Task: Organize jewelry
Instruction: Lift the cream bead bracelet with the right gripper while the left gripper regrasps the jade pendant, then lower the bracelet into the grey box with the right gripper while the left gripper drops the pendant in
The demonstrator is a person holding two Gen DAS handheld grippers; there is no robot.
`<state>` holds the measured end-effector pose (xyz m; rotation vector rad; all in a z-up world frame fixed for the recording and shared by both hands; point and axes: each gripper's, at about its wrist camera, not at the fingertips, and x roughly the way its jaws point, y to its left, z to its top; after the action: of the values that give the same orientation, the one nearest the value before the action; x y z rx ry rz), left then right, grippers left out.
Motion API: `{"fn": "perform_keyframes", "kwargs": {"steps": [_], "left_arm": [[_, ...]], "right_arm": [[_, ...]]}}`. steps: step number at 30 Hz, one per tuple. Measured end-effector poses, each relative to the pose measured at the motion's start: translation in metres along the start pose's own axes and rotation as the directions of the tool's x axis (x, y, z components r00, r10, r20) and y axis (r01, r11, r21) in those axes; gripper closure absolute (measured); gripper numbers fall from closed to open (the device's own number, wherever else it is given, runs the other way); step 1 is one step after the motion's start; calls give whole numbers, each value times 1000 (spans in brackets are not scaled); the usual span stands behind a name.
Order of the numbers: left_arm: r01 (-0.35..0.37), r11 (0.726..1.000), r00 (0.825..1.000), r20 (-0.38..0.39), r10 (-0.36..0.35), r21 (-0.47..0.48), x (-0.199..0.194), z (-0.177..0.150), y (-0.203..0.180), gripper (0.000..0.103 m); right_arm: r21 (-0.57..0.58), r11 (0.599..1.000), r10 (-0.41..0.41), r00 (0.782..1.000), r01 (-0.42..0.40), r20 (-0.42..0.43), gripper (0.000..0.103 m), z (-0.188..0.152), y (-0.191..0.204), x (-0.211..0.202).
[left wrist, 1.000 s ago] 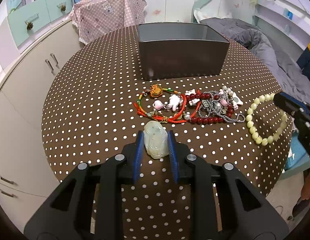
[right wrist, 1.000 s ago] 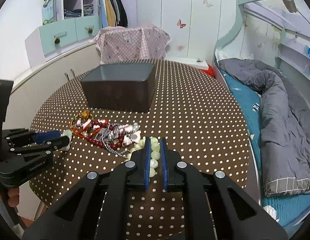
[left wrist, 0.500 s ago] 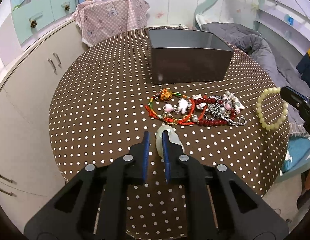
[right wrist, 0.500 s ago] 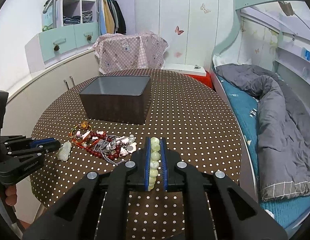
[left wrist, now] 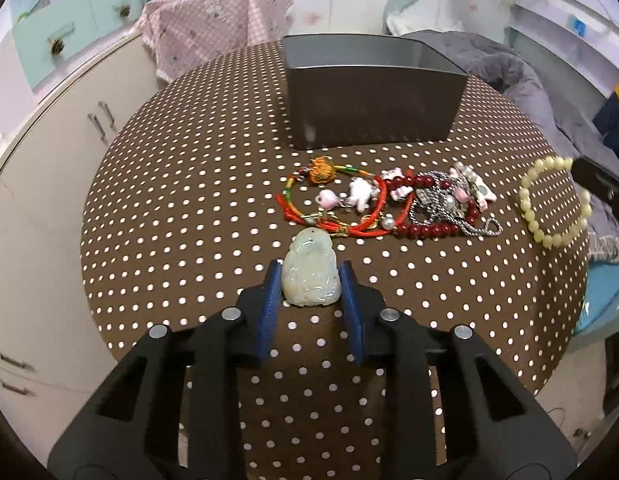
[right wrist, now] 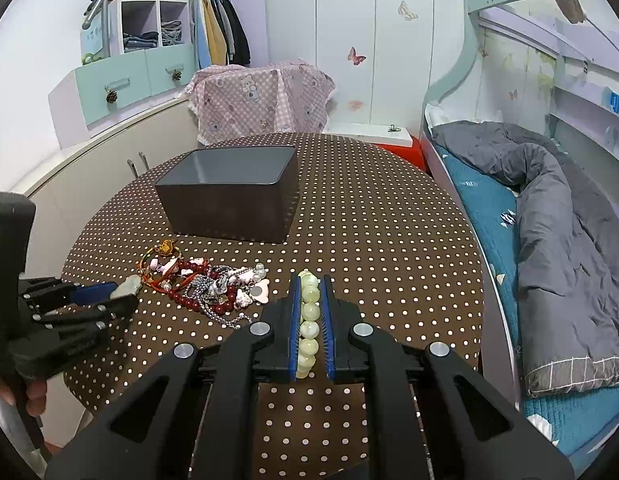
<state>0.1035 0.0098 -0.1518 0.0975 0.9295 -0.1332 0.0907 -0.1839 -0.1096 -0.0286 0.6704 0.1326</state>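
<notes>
Pale jade pendant (left wrist: pixel 310 276) sits gripped between the left tongs (left wrist: pixel 310 286) above the table (left wrist: pixel 181 200). The right tongs (right wrist: pixel 309 312) clamp a cream bead bracelet (right wrist: pixel 308 322), its loop mostly hidden; the box (right wrist: pixel 229 200) interior is unclear.

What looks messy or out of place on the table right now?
The bracelets and chains lie tangled in one heap in front of the dark box, red cord, dark red beads and silver chain overlapping. Nothing looks broken. The jade pendant and pale bead bracelet are each gripped.
</notes>
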Motion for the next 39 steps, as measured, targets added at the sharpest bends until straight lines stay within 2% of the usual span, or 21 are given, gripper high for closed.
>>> {"fn": "perform_keyframes", "kwargs": {"steps": [2, 6, 13, 21, 26, 33, 39], "left_arm": [[-32, 999, 999, 4, 32, 5, -1, 1, 2, 74], [-11, 1000, 1000, 16, 12, -15, -7, 5, 7, 74], [-25, 1000, 997, 72, 26, -13, -20, 18, 14, 74], [-14, 1000, 990, 141, 17, -18, -29, 51, 29, 74], [-2, 1000, 983, 185, 4, -13, -35, 68, 22, 74], [32, 999, 972, 232, -32, 5, -27, 106, 16, 74], [83, 996, 974, 210, -84, 11, -1, 127, 9, 74]], "right_arm": [[0, 1000, 3, 1000, -3, 5, 95, 1, 0, -1], [-5, 1000, 7, 1000, -7, 17, 95, 6, -1, -2], [-39, 999, 26, 997, -23, 72, 95, 26, 6, -7], [-68, 997, 41, 988, -31, 150, 95, 58, 13, -7], [-78, 996, 58, 982, -44, 179, 95, 77, 15, 0], [-66, 995, 89, 983, -79, 163, 95, 99, 15, 27], [-62, 993, 110, 989, -104, 97, 95, 106, 19, 60]]}}
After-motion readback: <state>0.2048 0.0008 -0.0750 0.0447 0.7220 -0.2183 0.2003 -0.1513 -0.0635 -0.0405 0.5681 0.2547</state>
